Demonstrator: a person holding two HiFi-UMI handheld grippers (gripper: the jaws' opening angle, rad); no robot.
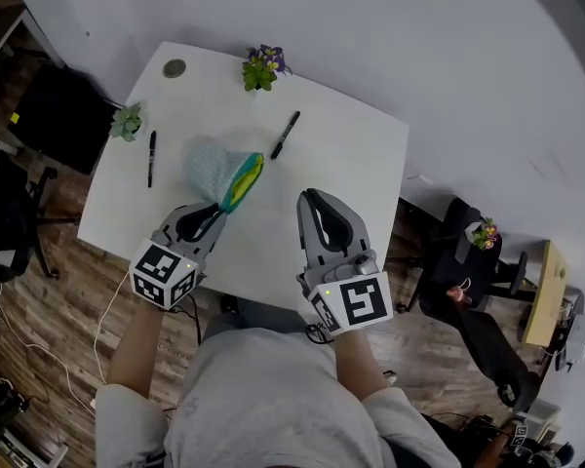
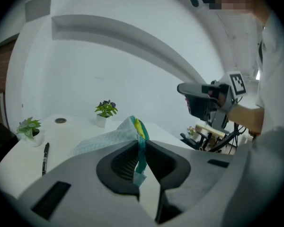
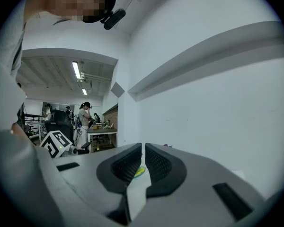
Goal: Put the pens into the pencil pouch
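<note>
Pencil pouch (image 1: pixel 207 167) in left tongs (image 1: pixel 217 211)

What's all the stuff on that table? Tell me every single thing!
Square table: one, white, centre.
Marker pens: two, black, lying on the table, apart from the pouch.
Patterned fabric pencil pouch: one, teal with a yellow-green edge, held by one end.
Small potted plants: two, green, one with purple flowers, at the table's far and left edges.
Round cap: one, grey, far corner.
Left gripper: grey, shut on the pouch.
Right gripper: grey, shut, empty.
</note>
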